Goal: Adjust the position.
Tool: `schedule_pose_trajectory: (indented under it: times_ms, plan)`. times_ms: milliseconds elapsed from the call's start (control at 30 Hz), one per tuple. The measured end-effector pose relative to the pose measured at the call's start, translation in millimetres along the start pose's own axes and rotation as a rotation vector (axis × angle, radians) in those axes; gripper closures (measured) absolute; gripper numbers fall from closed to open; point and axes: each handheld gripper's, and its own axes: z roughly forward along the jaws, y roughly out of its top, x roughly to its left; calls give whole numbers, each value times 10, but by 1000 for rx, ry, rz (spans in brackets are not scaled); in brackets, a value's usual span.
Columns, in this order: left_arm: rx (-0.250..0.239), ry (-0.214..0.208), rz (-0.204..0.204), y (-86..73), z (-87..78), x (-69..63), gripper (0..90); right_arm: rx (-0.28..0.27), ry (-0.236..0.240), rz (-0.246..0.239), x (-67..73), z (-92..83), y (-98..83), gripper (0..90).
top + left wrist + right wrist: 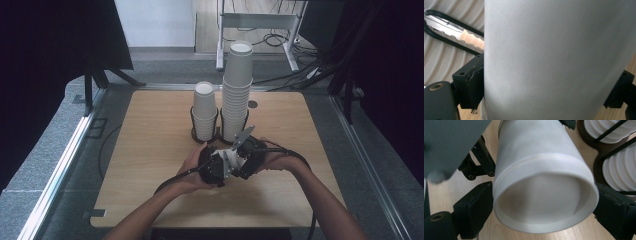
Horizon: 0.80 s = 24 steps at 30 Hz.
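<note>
2 grippers meet in the high view just short of the middle of the light wooden worktop: my left gripper and my right gripper, each in one of my hands, close from either side on 1 white paper cup lying on its side between them. Toward the far edge stand 2 stacks of white paper cups in black wire holders, a short stack on the left and a tall stack touching it on the right.

From the left gripper view, my left gripper has its 2 black jaws pressed against both sides of the white paper cup, clamped on its smooth wall. Ribbed stacked cups and a black wire holder sit behind at the left.

From the right gripper view, my right gripper grips the same cup near its recessed bottom, which faces the camera, 1 jaw touching each side. My left gripper holds the cup's far end. The stacked cups in their holders lie at the upper right.
</note>
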Motion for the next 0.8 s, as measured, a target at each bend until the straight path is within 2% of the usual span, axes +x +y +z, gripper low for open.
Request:
schedule_pose_trajectory:
  times_ms: [100,167,200,267,367,400,433,467,500,533,567,633,733,800]
  plan:
    - [5,15,27,16,9,-58,116,16,27,3,-14,34,11,89]
    - [-4,16,32,26,16,-82,116,37,33,1,-9,63,19,96]
    - [-19,14,19,30,24,-95,116,42,35,2,-8,73,23,108]
    - [4,15,51,41,4,-79,116,43,40,0,-12,87,26,135]
    - [6,18,58,66,-6,-89,116,42,58,9,-23,91,27,174]
    - [-38,19,19,69,20,-119,116,49,65,12,-23,97,27,188]
    - [-7,22,55,79,5,-106,115,52,68,9,-26,102,26,190]
    - [-12,18,48,83,15,-125,114,61,69,13,-27,108,24,195]
    - [-48,35,19,82,53,-156,113,66,69,14,-29,115,22,199]
    - [-47,36,21,84,59,-163,111,77,72,11,-36,116,20,203]
    - [12,30,83,91,19,-129,108,82,75,13,-40,118,15,207]
    - [24,34,90,95,18,-121,95,83,82,12,-48,116,1,213]
    - [-26,18,36,88,40,-153,76,75,87,14,-56,109,-24,220]
    - [-14,-9,41,85,25,-128,29,78,73,18,-59,104,-47,223]
